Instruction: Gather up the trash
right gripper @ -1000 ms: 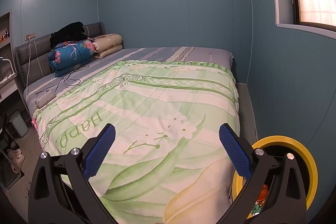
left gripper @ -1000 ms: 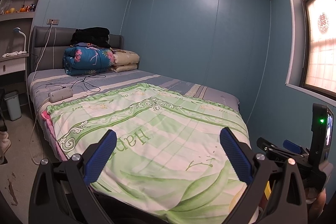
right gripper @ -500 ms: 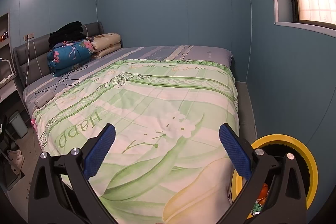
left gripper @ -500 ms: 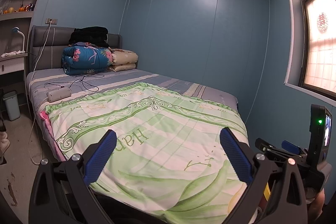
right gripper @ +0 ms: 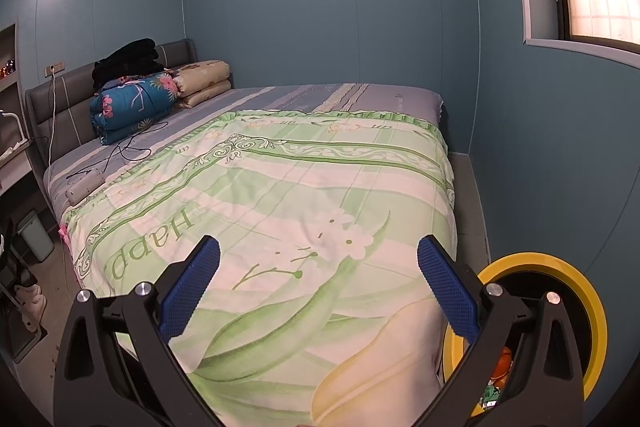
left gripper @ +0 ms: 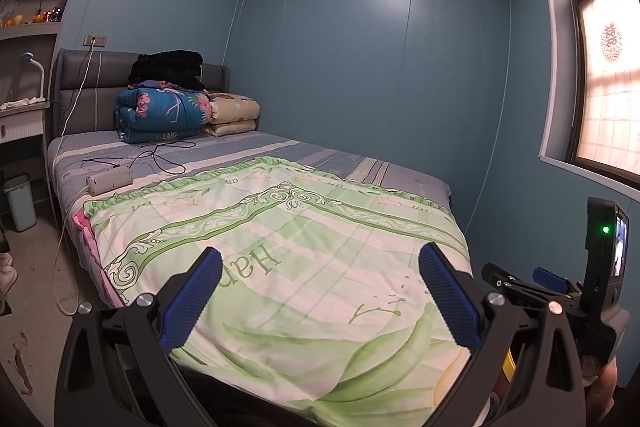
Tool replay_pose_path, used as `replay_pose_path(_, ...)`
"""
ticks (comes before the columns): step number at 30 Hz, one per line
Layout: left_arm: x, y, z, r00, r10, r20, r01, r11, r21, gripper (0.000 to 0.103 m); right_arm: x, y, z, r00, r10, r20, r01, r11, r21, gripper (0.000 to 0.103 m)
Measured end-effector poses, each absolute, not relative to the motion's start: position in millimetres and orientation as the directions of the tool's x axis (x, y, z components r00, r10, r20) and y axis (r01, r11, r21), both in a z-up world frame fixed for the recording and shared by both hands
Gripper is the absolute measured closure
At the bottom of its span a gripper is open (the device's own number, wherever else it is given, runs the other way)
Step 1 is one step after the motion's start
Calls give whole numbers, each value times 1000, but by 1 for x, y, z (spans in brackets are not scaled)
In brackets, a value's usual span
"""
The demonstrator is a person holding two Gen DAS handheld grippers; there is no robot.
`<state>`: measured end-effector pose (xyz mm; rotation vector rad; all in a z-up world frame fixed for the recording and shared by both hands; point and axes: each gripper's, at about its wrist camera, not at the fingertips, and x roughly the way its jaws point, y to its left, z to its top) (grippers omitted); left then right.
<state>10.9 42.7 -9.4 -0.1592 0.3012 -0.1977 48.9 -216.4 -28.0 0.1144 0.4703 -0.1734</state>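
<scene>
Both views have drifted slightly leftward; left tongs [left gripper: 320, 291] and right tongs [right gripper: 319, 285] gape, released and empty, over the green quilt [right gripper: 304, 195]; yellow-rimmed trash bin [right gripper: 576, 291] lies just right of the right tongs, nearer that hand.

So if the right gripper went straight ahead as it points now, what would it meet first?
Probably the green quilt on the bed; the open right gripper points across it with nothing nearer between the fingers. Depth is unclear.
</scene>
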Motion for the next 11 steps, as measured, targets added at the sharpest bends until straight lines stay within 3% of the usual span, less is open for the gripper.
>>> replay_pose_path(11,7,41,-7,944,-194,-268,151,973,-172,8,49,-216,-29,877,-141,-460,194,979,68,8)
